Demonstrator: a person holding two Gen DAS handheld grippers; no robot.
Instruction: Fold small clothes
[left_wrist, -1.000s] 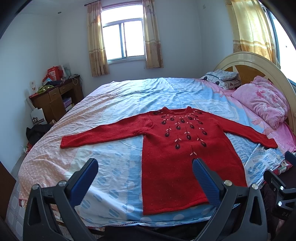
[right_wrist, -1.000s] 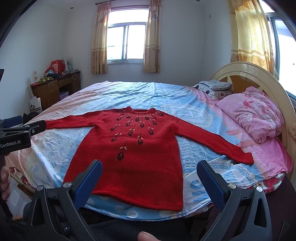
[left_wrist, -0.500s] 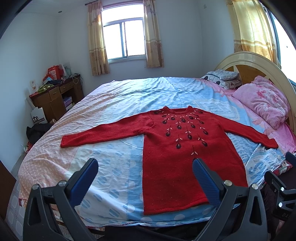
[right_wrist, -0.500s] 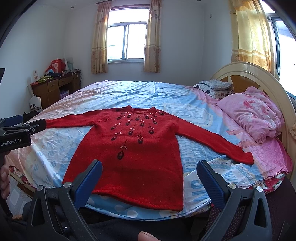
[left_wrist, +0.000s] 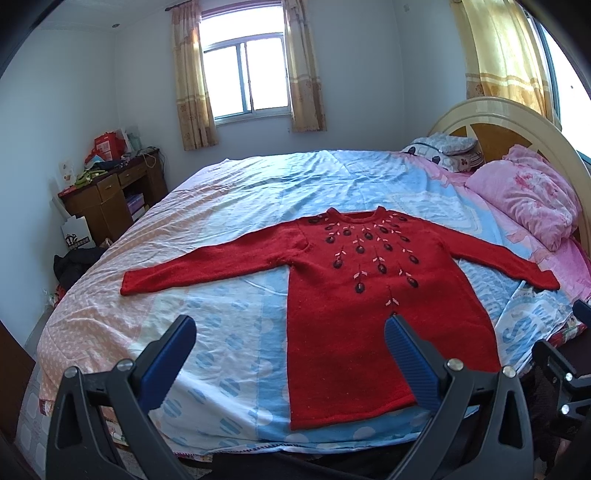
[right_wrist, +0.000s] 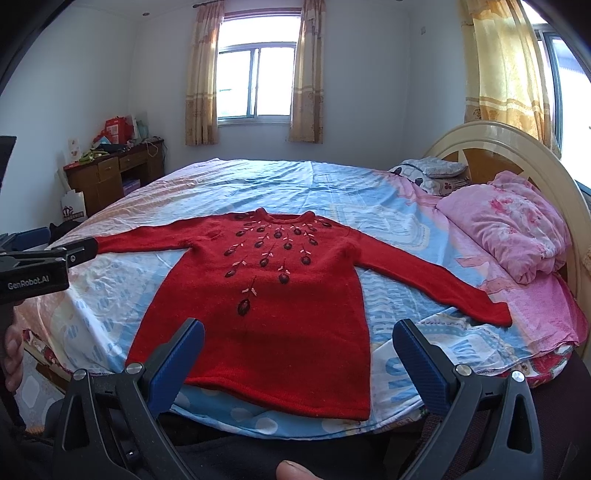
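Observation:
A red knitted sweater (left_wrist: 369, 295) with dark flower embroidery lies flat and face up on the bed, both sleeves spread out; it also shows in the right wrist view (right_wrist: 280, 302). My left gripper (left_wrist: 290, 332) is open and empty, held above the bed's near edge, left of the sweater's hem. My right gripper (right_wrist: 298, 332) is open and empty, held over the hem. The left gripper's body (right_wrist: 37, 269) shows at the left edge of the right wrist view.
The bed (left_wrist: 229, 229) has a blue and pink sheet. A pink quilt (left_wrist: 532, 199) and pillows (left_wrist: 443, 147) lie by the cream headboard (left_wrist: 509, 114) at the right. A wooden desk (left_wrist: 107, 195) with clutter stands at the far left wall.

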